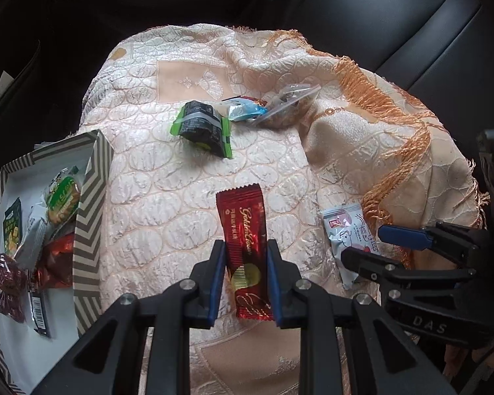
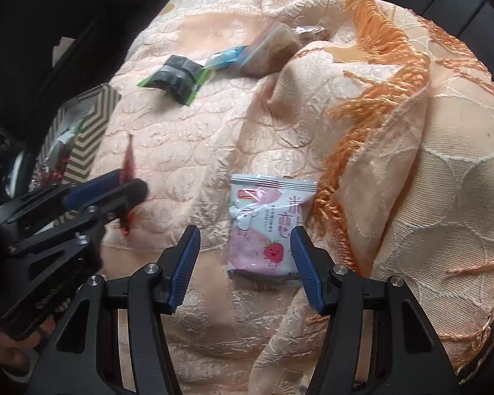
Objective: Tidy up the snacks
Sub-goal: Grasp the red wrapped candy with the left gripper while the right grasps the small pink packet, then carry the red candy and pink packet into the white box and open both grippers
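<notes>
— What have your tools got right now?

— My left tool [image 1: 245,260] is clenched on the red wrapper bar [image 1: 245,247], pads on its two long edges near the lower half, holding it just above the quilted cloth [image 1: 168,197]. My right tool [image 2: 245,263] is released, its jaws standing apart over the pale strawberry packet [image 2: 266,227], which lies flat on the cloth beside the orange fringe [image 2: 378,98].

— How will that packet handle?

— Light, soft and crinkly, I'd judge; the film may slip, so I'd pinch across its narrow width at the middle.

— And the container?

— The zigzag-patterned box [image 1: 92,177] sits at my left. In it: a round green-labelled snack [image 1: 64,197], a green bag [image 1: 13,230], a silvery sachet, red wrapped pieces. A black-and-green packet [image 1: 202,125], a blue one [image 1: 243,110] and a clear bag [image 1: 286,105] wait on the cloth.
</notes>
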`<state>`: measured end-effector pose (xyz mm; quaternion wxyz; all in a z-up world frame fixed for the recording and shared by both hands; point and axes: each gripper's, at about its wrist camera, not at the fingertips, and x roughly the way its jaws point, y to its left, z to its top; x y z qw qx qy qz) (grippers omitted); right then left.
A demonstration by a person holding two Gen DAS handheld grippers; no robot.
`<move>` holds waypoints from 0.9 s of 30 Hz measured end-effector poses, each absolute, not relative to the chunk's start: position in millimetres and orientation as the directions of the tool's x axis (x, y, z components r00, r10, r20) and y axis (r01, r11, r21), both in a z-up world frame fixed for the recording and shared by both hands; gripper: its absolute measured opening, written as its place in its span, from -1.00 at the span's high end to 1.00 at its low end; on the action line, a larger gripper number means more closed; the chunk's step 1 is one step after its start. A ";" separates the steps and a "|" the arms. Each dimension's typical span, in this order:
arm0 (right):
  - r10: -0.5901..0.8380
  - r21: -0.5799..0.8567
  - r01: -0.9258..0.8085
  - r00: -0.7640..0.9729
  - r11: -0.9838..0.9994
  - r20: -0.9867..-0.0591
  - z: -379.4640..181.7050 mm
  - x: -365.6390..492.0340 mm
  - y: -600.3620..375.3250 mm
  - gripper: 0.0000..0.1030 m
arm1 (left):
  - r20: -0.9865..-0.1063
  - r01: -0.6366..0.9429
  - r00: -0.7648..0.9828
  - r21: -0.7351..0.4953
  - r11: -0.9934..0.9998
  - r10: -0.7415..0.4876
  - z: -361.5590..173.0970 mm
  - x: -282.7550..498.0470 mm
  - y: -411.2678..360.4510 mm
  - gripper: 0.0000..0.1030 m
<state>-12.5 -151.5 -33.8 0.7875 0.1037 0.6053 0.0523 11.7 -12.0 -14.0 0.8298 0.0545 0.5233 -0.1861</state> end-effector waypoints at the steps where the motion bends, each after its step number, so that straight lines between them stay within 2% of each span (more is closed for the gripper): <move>1: 0.181 0.203 0.057 0.267 0.978 -0.947 -36.2 -13.5 -153.0 -0.11 | -0.887 0.363 0.385 -0.110 0.925 -0.256 -12.4 11.0 -8.9 0.50; 9: 0.231 0.258 0.086 0.241 0.962 -0.943 -60.3 -7.1 -155.5 -0.11 | -0.885 0.354 0.407 -0.073 0.932 -0.224 -8.4 6.7 -2.3 0.50; 10: 0.241 0.265 0.072 0.242 0.962 -0.940 -60.0 -7.1 -155.5 -0.05 | -0.886 0.353 0.408 -0.071 0.933 -0.222 -8.8 6.6 -2.5 0.50; 13: 0.271 0.291 0.040 0.258 0.956 -0.927 -55.3 -11.9 -155.6 -0.03 | -0.885 0.344 0.414 -0.065 0.937 -0.214 -9.1 6.6 -1.5 0.50; 19: 0.241 0.237 -0.054 0.322 0.970 -0.916 -27.1 -21.6 -143.0 -0.03 | -0.879 0.335 0.435 -0.045 0.941 -0.196 -2.8 4.7 0.5 0.50; 27: 0.254 0.241 -0.081 0.337 0.967 -0.907 -17.8 -17.0 -132.5 -0.02 | -0.872 0.319 0.454 -0.031 0.947 -0.182 3.7 2.9 5.1 0.50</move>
